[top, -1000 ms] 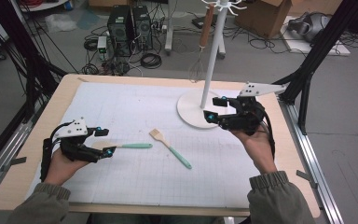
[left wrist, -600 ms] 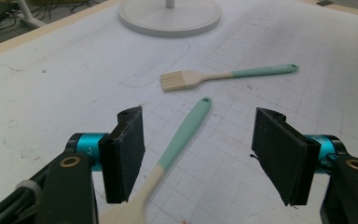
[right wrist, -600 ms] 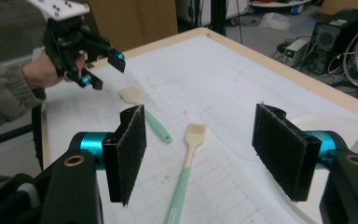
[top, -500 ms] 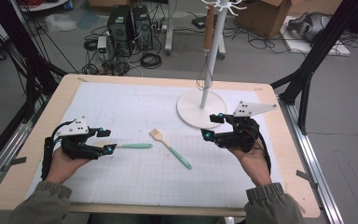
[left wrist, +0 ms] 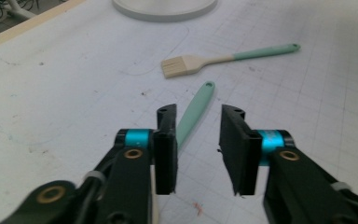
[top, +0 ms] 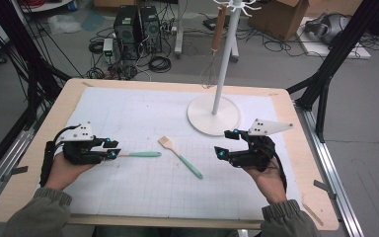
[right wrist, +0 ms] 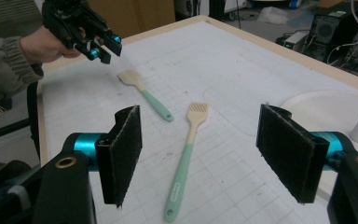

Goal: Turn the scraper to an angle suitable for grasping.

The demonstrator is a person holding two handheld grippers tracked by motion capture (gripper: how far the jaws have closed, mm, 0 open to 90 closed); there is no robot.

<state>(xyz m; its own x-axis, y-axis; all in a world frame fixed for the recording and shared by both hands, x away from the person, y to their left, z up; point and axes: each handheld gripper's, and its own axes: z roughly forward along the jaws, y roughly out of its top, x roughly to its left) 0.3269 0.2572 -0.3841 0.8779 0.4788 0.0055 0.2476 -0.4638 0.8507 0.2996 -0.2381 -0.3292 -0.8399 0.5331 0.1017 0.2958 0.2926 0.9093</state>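
A spatula with a teal handle (top: 140, 154) lies on the mat, its pale head (right wrist: 130, 77) just below my left gripper (top: 112, 149). In the left gripper view the handle (left wrist: 196, 105) runs up between the jaws and under one of them. Those jaws (left wrist: 199, 112) have just been closing, but a gap remains and the pads do not press on it. A pastry brush (top: 180, 155) with a teal handle lies mid-table. My right gripper (top: 227, 143) hovers to its right, open wide and empty, with the brush (right wrist: 179, 182) ahead of it.
A white stand with a round base (top: 213, 114) rises at the back right, and a whisk (top: 209, 74) hangs from it. The white grid mat (top: 128, 113) covers most of the wooden table. Computers and cables lie on the floor beyond.
The right hand has come down and away from the stand base toward the near side. The left gripper's jaws have narrowed over the spatula; that hand has hardly moved.
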